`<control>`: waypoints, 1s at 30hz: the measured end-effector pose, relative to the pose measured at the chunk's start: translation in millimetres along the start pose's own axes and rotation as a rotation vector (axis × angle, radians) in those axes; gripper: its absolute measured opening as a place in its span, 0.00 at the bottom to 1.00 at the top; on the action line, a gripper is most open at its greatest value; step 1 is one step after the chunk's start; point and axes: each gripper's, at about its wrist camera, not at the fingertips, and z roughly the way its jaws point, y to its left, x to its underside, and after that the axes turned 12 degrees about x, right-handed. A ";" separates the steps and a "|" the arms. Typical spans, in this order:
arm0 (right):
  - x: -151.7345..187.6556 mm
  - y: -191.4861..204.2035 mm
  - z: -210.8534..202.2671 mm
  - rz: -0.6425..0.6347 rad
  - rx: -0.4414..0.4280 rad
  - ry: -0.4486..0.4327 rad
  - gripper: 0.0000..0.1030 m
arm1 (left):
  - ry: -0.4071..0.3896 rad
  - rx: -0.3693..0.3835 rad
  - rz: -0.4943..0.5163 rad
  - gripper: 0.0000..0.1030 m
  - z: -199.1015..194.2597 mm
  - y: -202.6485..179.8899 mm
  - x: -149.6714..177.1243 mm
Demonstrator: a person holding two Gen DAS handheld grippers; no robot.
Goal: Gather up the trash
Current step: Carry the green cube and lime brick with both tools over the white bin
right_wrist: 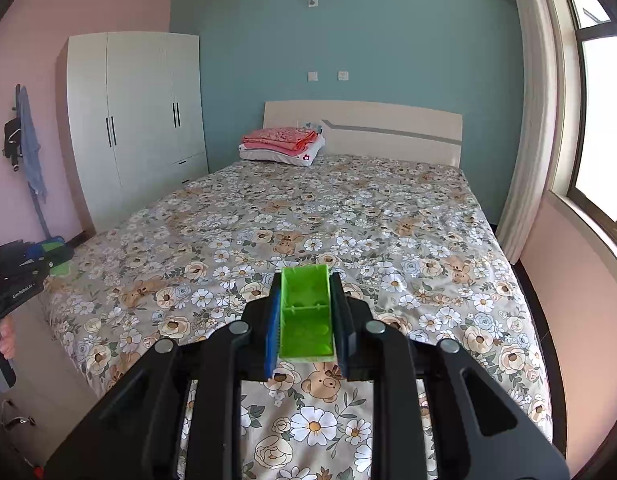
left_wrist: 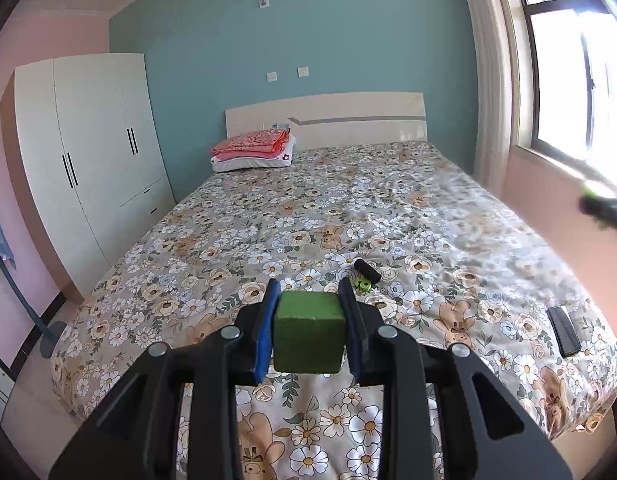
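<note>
Above the foot edge of the bed (left_wrist: 428, 208), the left gripper (left_wrist: 309, 332) is clenched on a dark green block (left_wrist: 308, 338). Just past it on the quilt lie a black cylinder (left_wrist: 367, 270) and a small green piece (left_wrist: 364, 283), with a phone (left_wrist: 563, 330) near the right edge. The right gripper (right_wrist: 306, 316) clamps a bright green plastic piece (right_wrist: 306, 314).

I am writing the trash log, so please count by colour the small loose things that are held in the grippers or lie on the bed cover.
Dark green: 1, the cube held in the left gripper
Bright green: 2, the open box held in the right gripper, and the small piece on the bed cover
Black: 2, the cylinder and the phone
Total: 5
</note>
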 end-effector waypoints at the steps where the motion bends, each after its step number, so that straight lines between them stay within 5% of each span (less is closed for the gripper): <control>1: 2.2 1.8 -10.0 -0.003 -0.007 -0.003 0.23 | -0.007 -0.004 0.001 0.31 -9.0 -2.4 2.2; 16: 104.5 49.0 -90.4 -0.087 -0.125 0.038 0.23 | 0.023 0.009 0.076 0.31 -71.5 -30.3 85.4; 30: 239.1 108.7 -73.6 -0.126 -0.267 0.224 0.23 | 0.275 0.171 0.048 0.31 -30.7 -41.0 232.3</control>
